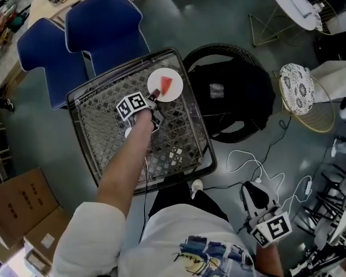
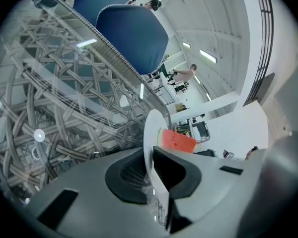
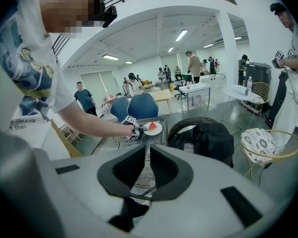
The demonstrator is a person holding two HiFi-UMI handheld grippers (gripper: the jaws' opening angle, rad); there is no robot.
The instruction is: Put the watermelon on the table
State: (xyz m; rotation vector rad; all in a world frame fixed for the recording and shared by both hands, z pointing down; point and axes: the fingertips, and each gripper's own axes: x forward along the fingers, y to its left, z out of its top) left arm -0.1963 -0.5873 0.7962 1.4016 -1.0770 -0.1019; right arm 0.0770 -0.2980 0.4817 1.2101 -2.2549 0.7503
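While left gripper (image 1: 151, 98) pinches plate (image 1: 164, 85) rim, watermelon (image 1: 169, 84) aboard | keep plate level; lower gently onto table (image 1: 179, 149); release only once seated | right gripper (image 1: 249, 190) closed, empty

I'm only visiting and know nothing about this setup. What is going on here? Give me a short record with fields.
Left gripper: the left gripper is shut on the edge of a white plate
On the plate: a watermelon slice
Where: at the far right corner of the glass-topped wicker table; cannot tell whether the plate rests on it or hangs just above
Right gripper: the right gripper is shut, empty, and held low by the person's side, off the table
Nearby: blue chairs beyond the table
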